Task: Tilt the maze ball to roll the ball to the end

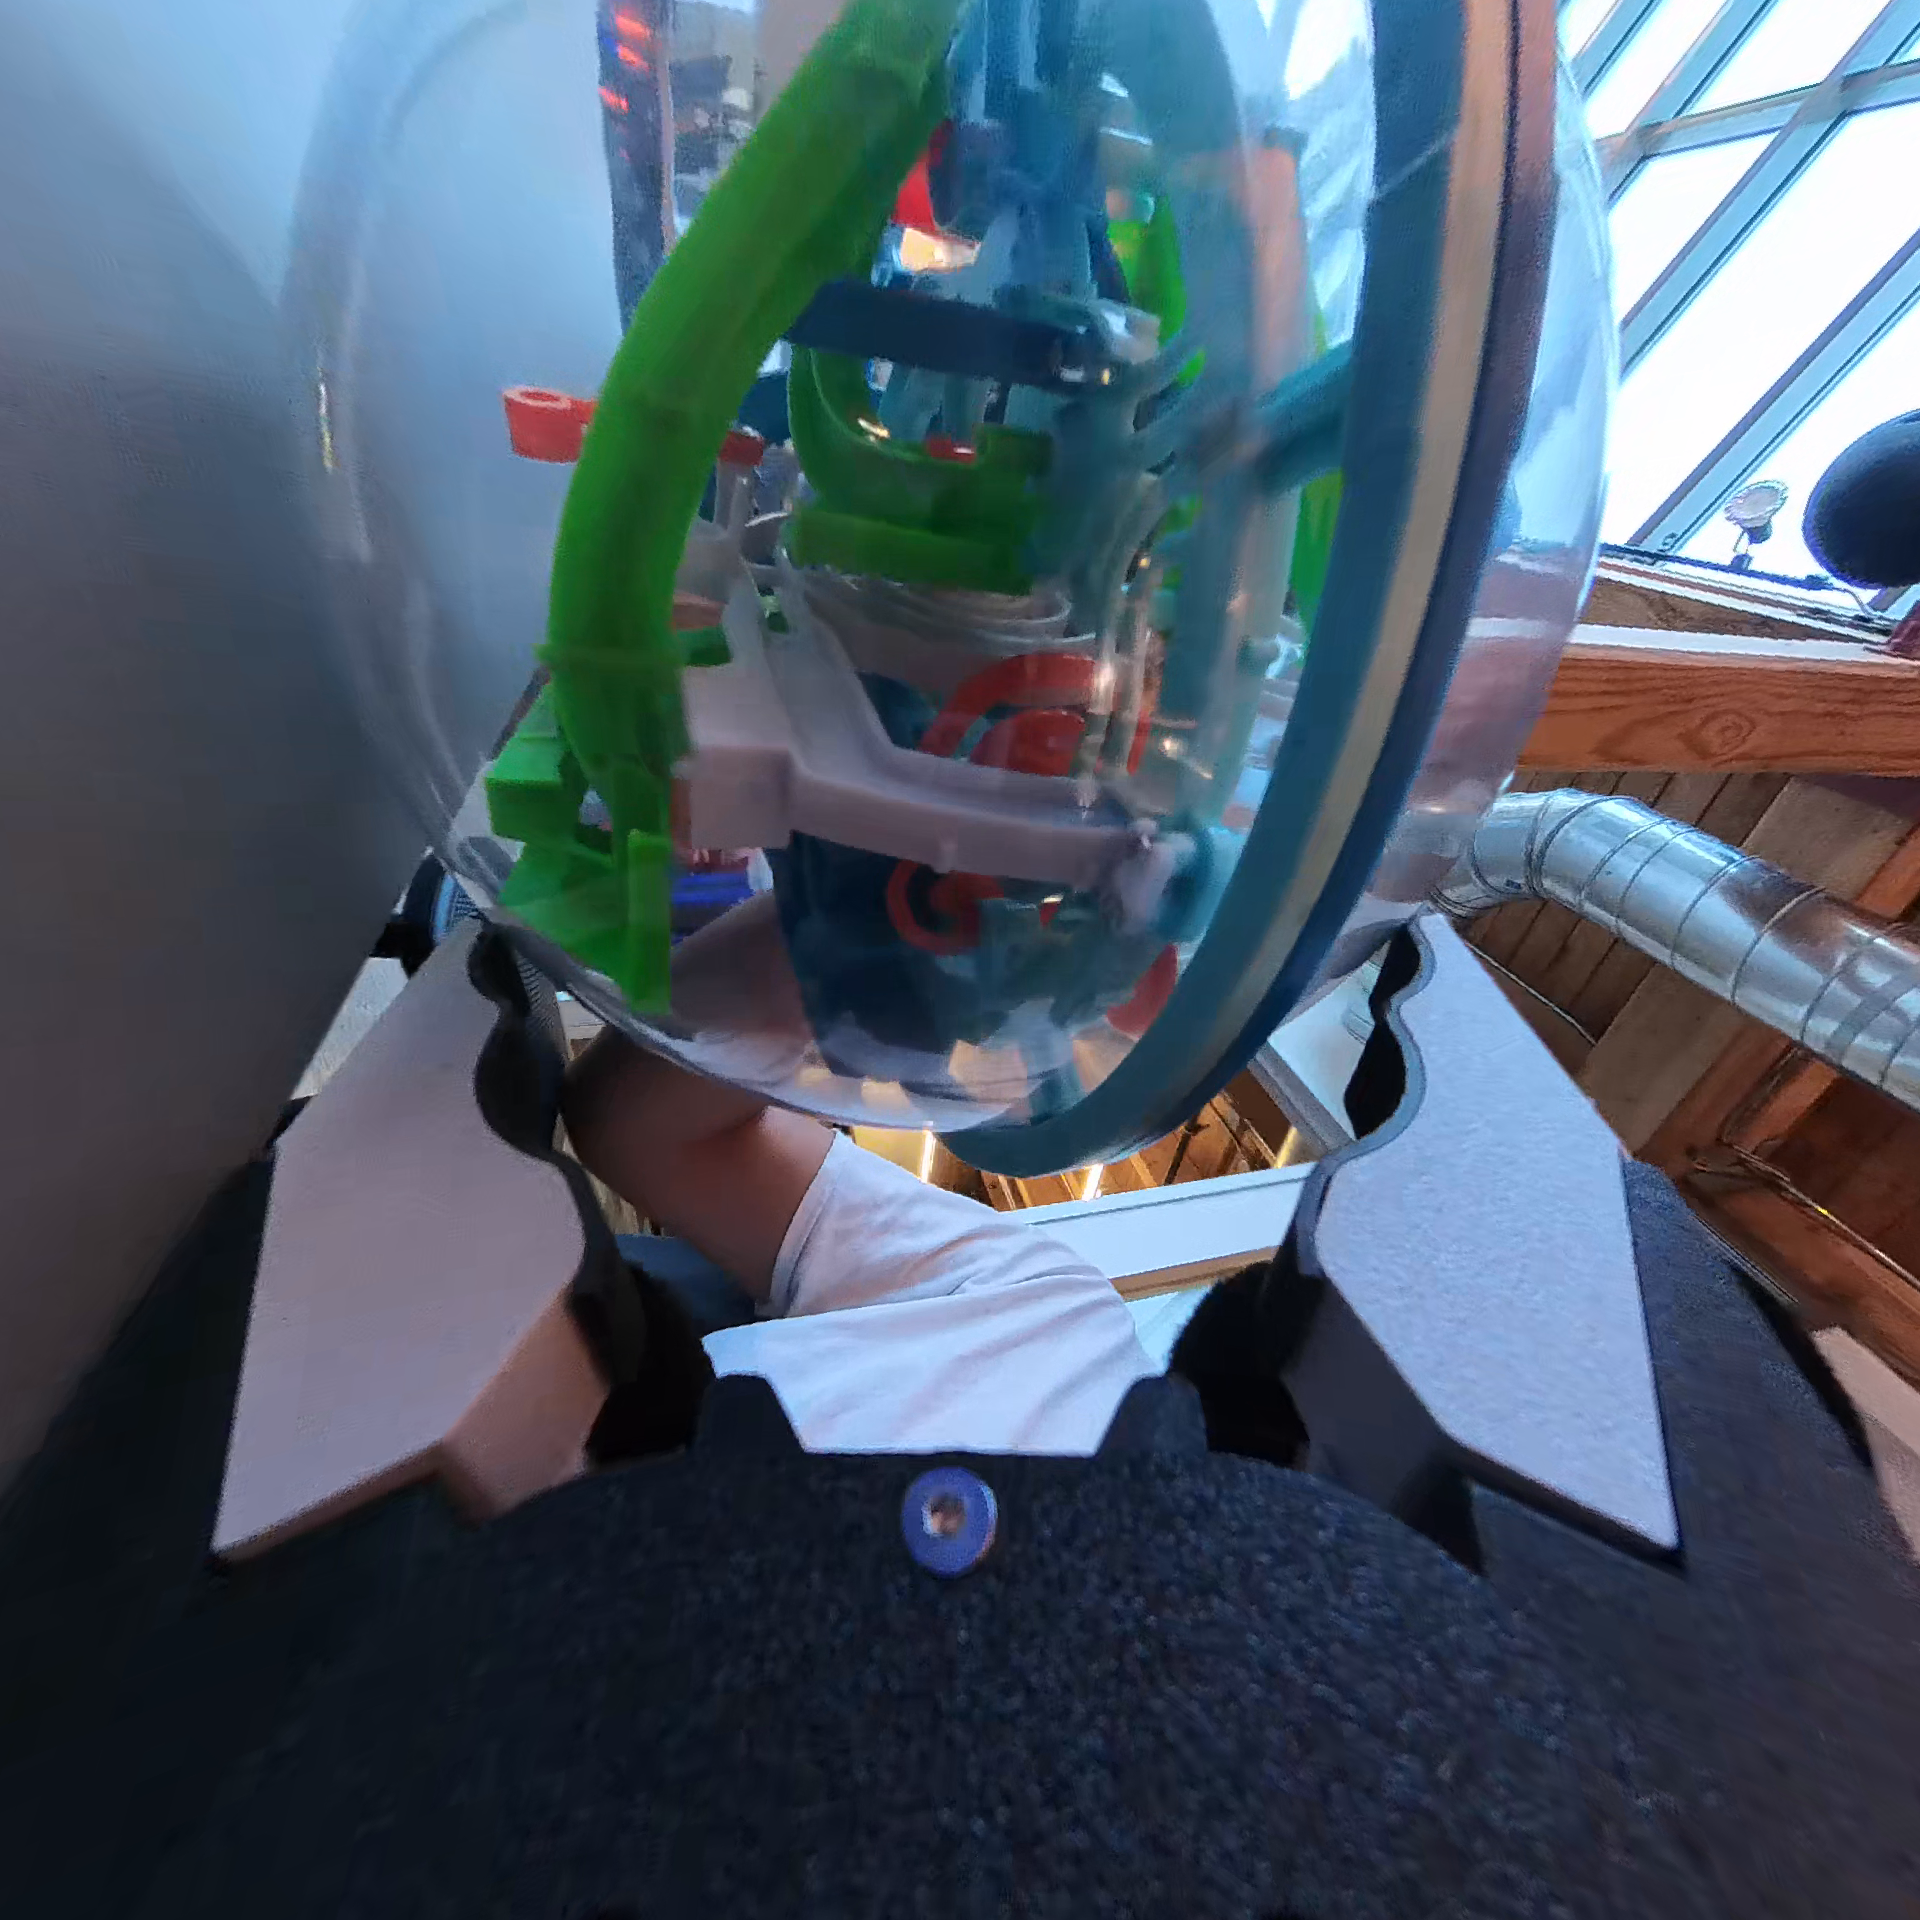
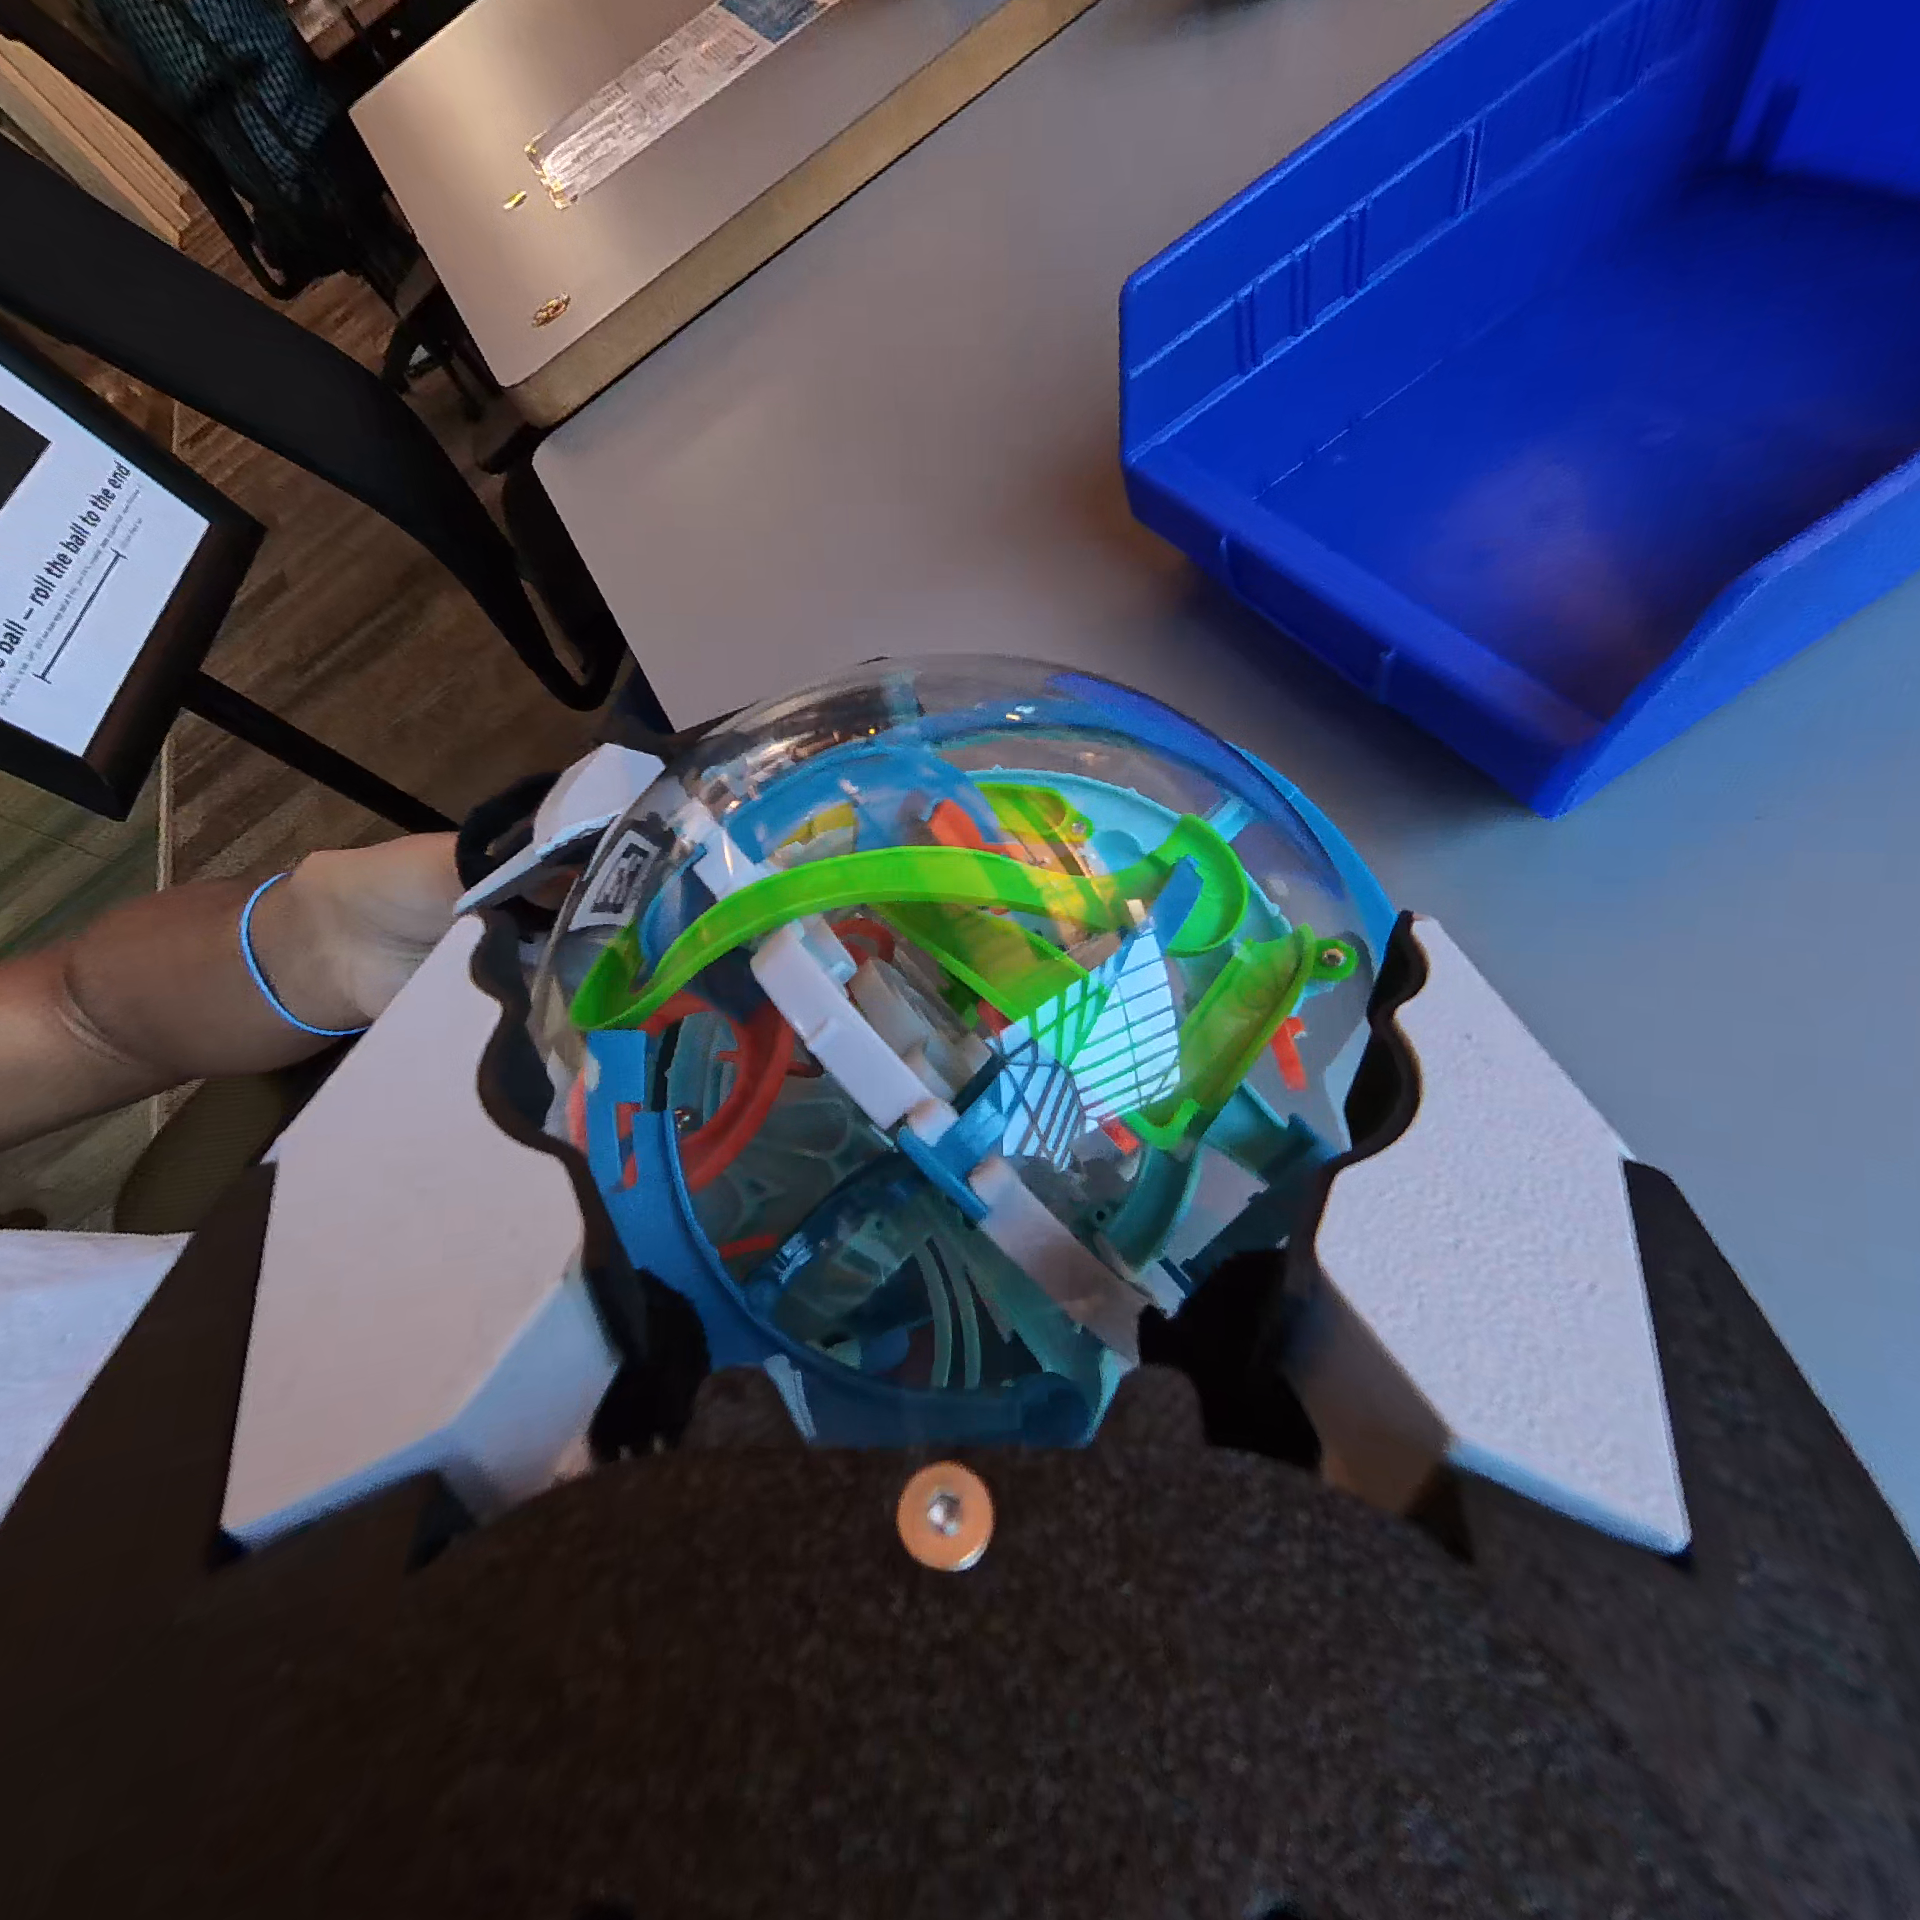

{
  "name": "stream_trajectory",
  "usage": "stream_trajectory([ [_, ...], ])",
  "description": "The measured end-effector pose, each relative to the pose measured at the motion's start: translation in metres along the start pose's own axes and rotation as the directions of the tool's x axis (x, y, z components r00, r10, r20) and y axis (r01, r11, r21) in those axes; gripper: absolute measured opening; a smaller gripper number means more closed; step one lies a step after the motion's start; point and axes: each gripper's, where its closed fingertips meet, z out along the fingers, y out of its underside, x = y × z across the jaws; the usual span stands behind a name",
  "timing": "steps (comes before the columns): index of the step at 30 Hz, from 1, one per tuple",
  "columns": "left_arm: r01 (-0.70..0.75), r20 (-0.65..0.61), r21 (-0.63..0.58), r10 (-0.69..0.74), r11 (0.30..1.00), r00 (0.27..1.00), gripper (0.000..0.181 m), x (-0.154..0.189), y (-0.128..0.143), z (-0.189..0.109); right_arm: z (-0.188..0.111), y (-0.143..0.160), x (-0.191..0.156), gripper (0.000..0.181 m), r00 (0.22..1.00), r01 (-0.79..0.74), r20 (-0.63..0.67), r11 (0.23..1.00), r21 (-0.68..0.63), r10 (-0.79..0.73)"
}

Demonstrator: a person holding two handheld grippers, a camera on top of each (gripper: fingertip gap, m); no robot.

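Maze ball point(image 1: 987, 582) top cropped; its small rolling ball indiscernible.

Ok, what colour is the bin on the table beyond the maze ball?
Solid blue. The bin shows best in the right wrist view, beyond the maze ball.

My right white-and-black two-finger gripper point(image 2: 940, 1049) is clamped, fingers spread wide. My left white-and-black gripper point(image 1: 945, 1029) presses likewise. A bare forearm point(image 2: 156, 997) shows at far left.

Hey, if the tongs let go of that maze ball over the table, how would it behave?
The maze ball is round, so it would likely roll across the table. Its clear shell looks smooth and hard, probably slippery in the right tongs. Mostly hollow inside, so probably light.
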Motion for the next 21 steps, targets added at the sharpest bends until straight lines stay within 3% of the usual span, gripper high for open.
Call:
stream_trajectory([
  [6,-0.024,0.013,-0.031,0.024,0.999,1.0,0.154,0.0,0.004,-0.006,0.004,-0.002,-0.003,0.153,1.0,0.004,0.027,1.0,0.019,-0.004],
  [11,-0.185,0.097,-0.089,0.194,0.979,0.976,0.125,0.003,0.022,-0.036,0.012,-0.002,-0.004,0.152,0.995,-0.032,0.093,0.999,0.042,0.028],
  [13,-0.222,0.142,-0.213,0.255,0.951,0.956,0.125,0.006,0.04,-0.044,0.016,-0.005,-0.003,0.152,0.993,-0.043,0.112,0.998,0.047,0.038],
  [14,-0.259,0.226,-0.298,0.332,0.919,0.916,0.126,-0.001,0.048,-0.052,0.018,-0.006,-0.002,0.152,0.992,-0.044,0.117,0.998,0.036,0.04],
  [17,-0.414,0.39,-0.434,0.581,0.8,0.714,0.129,0.001,0.049,-0.081,0.021,-0.009,-0.001,0.152,0.991,-0.042,0.124,0.999,0.019,0.039],
  [18,-0.475,0.437,-0.486,0.675,0.734,0.595,0.128,0.004,0.042,-0.091,0.023,-0.01,-0.002,0.152,0.991,-0.036,0.127,0.999,0.017,0.034],
  [19,-0.542,0.476,-0.545,0.768,0.639,0.427,0.127,0.007,0.029,-0.101,0.024,-0.011,-0.002,0.152,0.991,-0.032,0.129,0.999,0.016,0.03],
  [21,-0.641,0.493,-0.636,0.865,0.429,0.09,0.15,0.022,0.0,-0.11,0.028,-0.013,-0.001,0.151,0.991,-0.03,0.129,1.0,0.003,0.03],
])
